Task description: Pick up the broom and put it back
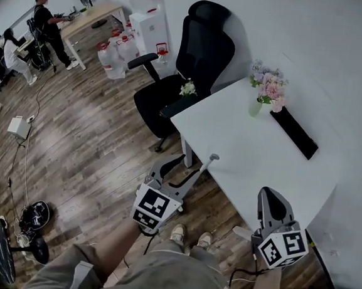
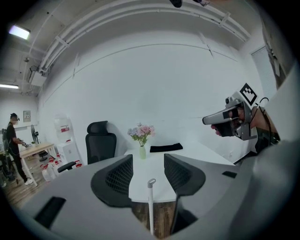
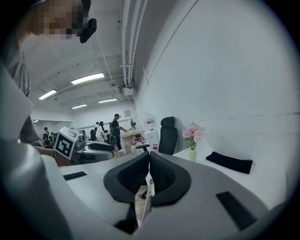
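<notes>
Risk: broom handle [image 2: 150, 206] topples if I nudge it; my left gripper [image 2: 147, 171] gapes around it, right gripper [image 3: 149, 157] closed, empty

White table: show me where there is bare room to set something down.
Free: the middle and near edge of the table, between the flower vase, the black cloth and the broom handle. Crowded only along the wall.
</notes>
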### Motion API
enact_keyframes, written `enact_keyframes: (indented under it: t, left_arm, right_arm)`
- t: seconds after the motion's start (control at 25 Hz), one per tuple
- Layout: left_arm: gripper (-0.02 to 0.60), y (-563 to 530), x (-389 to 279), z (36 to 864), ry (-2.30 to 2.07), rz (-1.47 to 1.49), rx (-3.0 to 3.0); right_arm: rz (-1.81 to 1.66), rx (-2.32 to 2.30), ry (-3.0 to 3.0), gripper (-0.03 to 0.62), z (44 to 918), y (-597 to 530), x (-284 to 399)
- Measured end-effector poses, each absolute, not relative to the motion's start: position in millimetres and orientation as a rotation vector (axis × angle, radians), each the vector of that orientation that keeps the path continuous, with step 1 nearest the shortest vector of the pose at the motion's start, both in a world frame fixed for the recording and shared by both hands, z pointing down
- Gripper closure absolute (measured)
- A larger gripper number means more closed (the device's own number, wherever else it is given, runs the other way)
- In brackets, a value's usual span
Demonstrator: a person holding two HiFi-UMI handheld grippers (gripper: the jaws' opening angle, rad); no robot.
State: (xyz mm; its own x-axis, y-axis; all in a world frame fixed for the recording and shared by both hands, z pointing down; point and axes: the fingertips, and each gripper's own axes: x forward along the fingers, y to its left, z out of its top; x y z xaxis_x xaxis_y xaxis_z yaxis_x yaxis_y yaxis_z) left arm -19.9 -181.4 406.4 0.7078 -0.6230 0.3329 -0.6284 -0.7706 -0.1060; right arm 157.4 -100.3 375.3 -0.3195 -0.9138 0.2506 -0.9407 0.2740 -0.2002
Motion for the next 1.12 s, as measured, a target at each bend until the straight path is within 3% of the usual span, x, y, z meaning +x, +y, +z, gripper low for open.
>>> enact_keyframes:
  t: [1.12]
  left_arm:
    - [0.357,-248,48,647,-0.857,0.832,2.689]
  right_arm:
    - [0.635,1.654,-2.333,0.562,557,-158,175]
